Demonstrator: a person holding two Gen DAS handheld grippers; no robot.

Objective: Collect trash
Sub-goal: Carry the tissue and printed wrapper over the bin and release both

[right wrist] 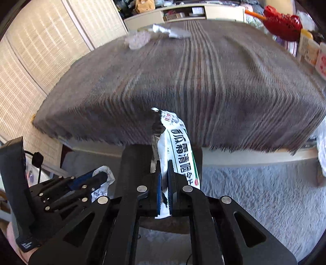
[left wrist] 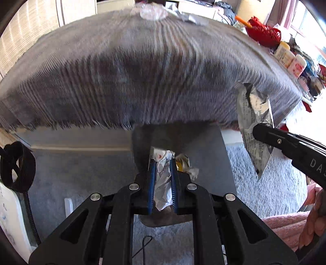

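Observation:
My left gripper (left wrist: pixel 162 163) is shut on a crumpled white wrapper (left wrist: pixel 163 183), just above the mouth of a grey bin (left wrist: pixel 205 146) that holds more crumpled trash (left wrist: pixel 184 163). To its right, my right gripper (left wrist: pixel 255 131) is shut on a white and silver snack packet (left wrist: pixel 250 110). The right wrist view shows that packet (right wrist: pixel 179 146) pinched between the blue pads of the right gripper (right wrist: pixel 164 163), over the bin's dark wall (right wrist: pixel 132 161). My left gripper (right wrist: pixel 101 176) appears at lower left there. A clear plastic wrap (left wrist: pixel 151 11) and a silver wrapper (left wrist: pixel 189 17) lie at the table's far end.
A grey striped cloth (left wrist: pixel 142 71) covers the low table behind the bin. A red basket (left wrist: pixel 262 30) and several bottles (left wrist: pixel 289 59) crowd its right edge. Pale fluffy carpet (right wrist: pixel 254 193) surrounds the bin. Woven screens (right wrist: pixel 40 51) stand at the left.

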